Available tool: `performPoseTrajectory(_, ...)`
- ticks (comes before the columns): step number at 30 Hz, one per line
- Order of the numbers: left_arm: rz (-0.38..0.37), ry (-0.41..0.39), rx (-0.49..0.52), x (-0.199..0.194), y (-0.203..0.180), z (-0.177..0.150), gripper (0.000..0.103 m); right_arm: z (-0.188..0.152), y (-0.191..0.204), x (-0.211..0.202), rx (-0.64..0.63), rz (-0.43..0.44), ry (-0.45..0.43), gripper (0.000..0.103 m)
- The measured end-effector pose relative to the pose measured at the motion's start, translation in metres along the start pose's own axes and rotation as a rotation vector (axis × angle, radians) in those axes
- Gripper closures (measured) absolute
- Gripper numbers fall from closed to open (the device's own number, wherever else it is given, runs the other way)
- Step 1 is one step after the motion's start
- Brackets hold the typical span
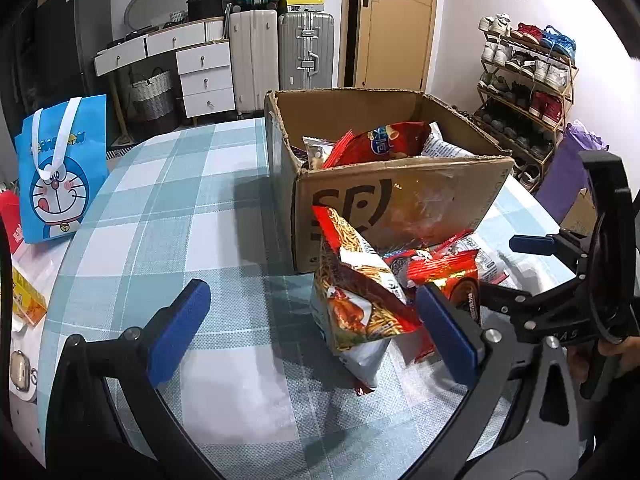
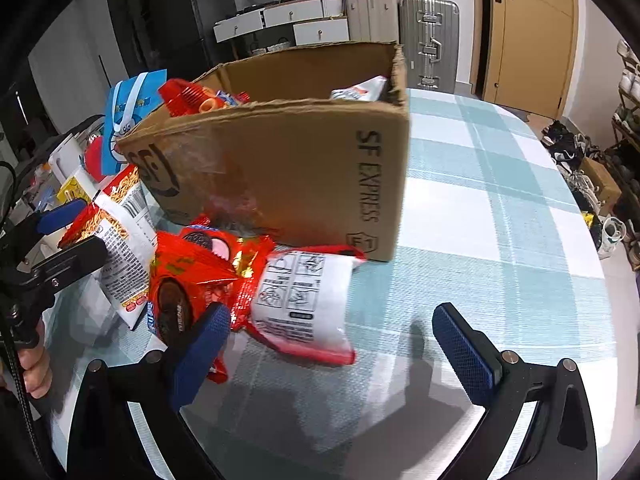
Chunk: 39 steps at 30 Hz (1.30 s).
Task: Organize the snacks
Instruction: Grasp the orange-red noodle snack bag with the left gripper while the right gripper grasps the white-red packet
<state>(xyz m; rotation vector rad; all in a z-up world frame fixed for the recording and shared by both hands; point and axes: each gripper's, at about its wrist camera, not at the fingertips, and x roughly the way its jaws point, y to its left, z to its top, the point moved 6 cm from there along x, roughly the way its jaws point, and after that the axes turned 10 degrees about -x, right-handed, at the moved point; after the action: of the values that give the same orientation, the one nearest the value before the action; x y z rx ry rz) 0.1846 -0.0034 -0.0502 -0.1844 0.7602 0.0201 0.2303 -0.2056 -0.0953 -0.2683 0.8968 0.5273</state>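
A storage room with suitcases and a shoe rack surrounds a desk (image 1: pixel 160 208) in checked blue cloth, where a cardboard box (image 1: pixel 400 208) already holds some snacks. Going left to right, the left hand-held gripper (image 1: pixel 316 328) is spread wide and empty, the upright noodle-snack bag (image 1: pixel 356 300) just ahead of its right finger. The cookie packs (image 2: pixel 192 280) and white-backed pack (image 2: pixel 304 304) lie beside it, before the released right hand-held gripper (image 2: pixel 332 344), which looks nearer those.

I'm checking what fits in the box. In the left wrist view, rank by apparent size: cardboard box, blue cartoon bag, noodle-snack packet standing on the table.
1. cardboard box
2. blue cartoon bag and noodle-snack packet: they look alike in size, and the packet is nearer the camera, so unranked.
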Motion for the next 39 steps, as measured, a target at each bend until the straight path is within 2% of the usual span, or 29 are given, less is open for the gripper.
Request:
performPoseTrajectory(11,0.004,0.006,0.001,0.003,0.002,-0.002,0.001,-0.004,-0.007,0.009,0.01,-0.053,0.036,0.0)
performPoseTrajectory(29,0.009,0.018,-0.003,0.01,0.005,-0.006,0.001,0.001,-0.016,0.013,0.093,-0.065,0.005,0.001)
performPoseTrajectory(30,0.009,0.019,-0.003,0.01,0.005,-0.006,0.001,0.001,-0.018,0.013,0.101,-0.058,0.007,0.003)
performPoseTrajectory(33,0.007,0.018,-0.004,0.011,0.006,-0.005,0.001,0.001,-0.02,0.011,0.106,-0.026,-0.001,0.021)
performPoseTrajectory(37,0.007,0.017,-0.005,0.011,0.006,-0.005,0.001,0.001,-0.018,0.011,0.088,-0.03,0.002,0.03)
performPoseTrajectory(39,0.007,0.017,-0.004,0.011,0.006,-0.005,0.001,-0.001,-0.015,0.01,0.079,-0.025,0.003,0.038)
